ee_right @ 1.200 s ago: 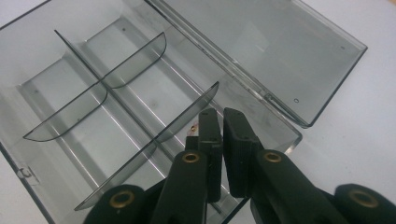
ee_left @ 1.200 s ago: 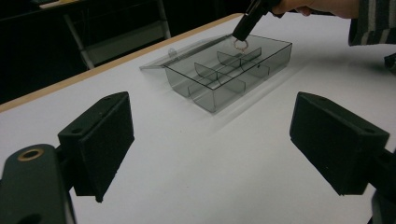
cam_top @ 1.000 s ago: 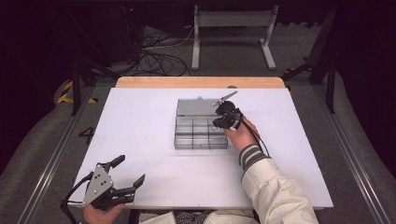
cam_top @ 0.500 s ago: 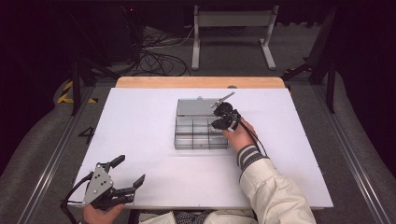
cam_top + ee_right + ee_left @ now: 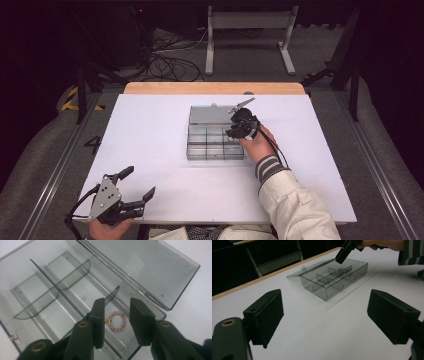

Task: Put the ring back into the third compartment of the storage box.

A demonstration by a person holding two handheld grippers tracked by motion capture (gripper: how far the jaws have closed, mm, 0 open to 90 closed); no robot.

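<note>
A clear grey compartment box (image 5: 190, 150) lies mid-table with its lid (image 5: 210, 114) folded flat behind it. My right gripper (image 5: 233, 133) hangs open over the box's back right compartment. In the right gripper view a small ring of pink and gold beads (image 5: 117, 320) lies on that compartment's floor, between the fingers of the right gripper (image 5: 118, 305) and untouched by them. The box's curved dividers (image 5: 60, 282) and lid (image 5: 140, 267) show around it. My left gripper (image 5: 139, 182) rests open near the table's front left corner, with nothing between its jaws. From the left gripper (image 5: 324, 297) the box (image 5: 334, 277) and the right gripper (image 5: 343, 253) show farther off.
The white table top (image 5: 150, 125) ends in a wooden strip (image 5: 215, 88) at the back. Behind it are a metal stand (image 5: 247, 22) and cables (image 5: 170, 62) on the floor. A striped cuff and pale sleeve (image 5: 280, 190) cross the table's front right.
The right gripper has dipped very slightly over the box. The left gripper has not moved.
</note>
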